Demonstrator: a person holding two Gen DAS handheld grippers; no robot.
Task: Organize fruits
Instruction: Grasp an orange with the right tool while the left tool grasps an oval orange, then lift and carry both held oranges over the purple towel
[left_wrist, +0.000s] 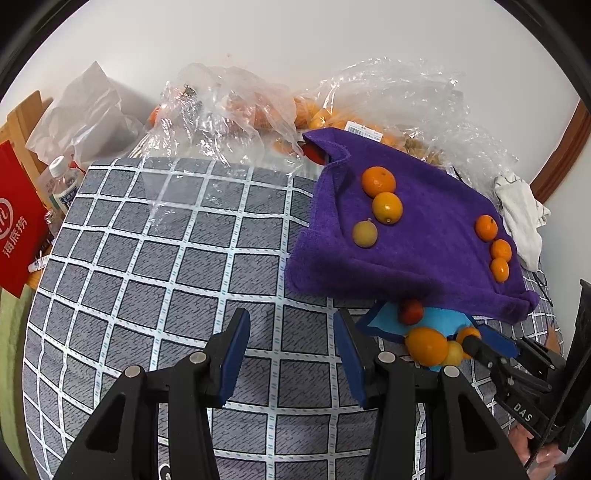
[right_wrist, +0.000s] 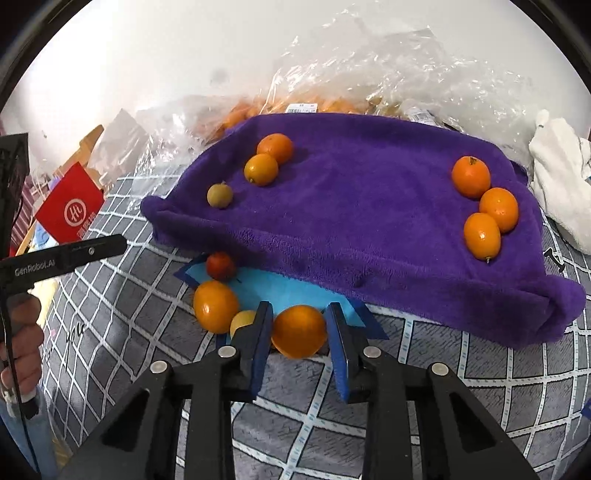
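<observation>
The sorting looks partly done, judging by how the fruit lies. On the purple towel (right_wrist: 369, 206) three orange citrus fruits sit touching one another at the right edge (right_wrist: 484, 214), and at the far left two more oranges touch (right_wrist: 267, 158) with a small greenish-brown fruit (right_wrist: 219, 195) just beside them. Four fruits remain on the light blue mat (right_wrist: 284, 290) that pokes out from under the towel's near edge: a small red fruit (right_wrist: 221, 266), a large orange (right_wrist: 215, 305), a small yellow fruit (right_wrist: 243, 322) partly hidden behind a finger, and the orange (right_wrist: 299, 331) that the right gripper (right_wrist: 300, 332) brackets. Its blue pads stand close on both sides of that orange; whether they press it or only flank it I cannot tell. The left gripper (left_wrist: 291, 354) hangs over the checked grey tablecloth (left_wrist: 147, 266) with its jaws spread wide and nothing between them. So the mat's fruits are probably what is left to place. Around the work, crinkled clear plastic bags (left_wrist: 229, 107) with more oranges lie along the far side, a white cloth (right_wrist: 561, 184) lies to the right, and a red packet (left_wrist: 18, 218) and a water bottle (left_wrist: 62, 181) stand at the left. The yellow fruit and the large orange crowd the gripper's left finger and could be nudged during a lift.
</observation>
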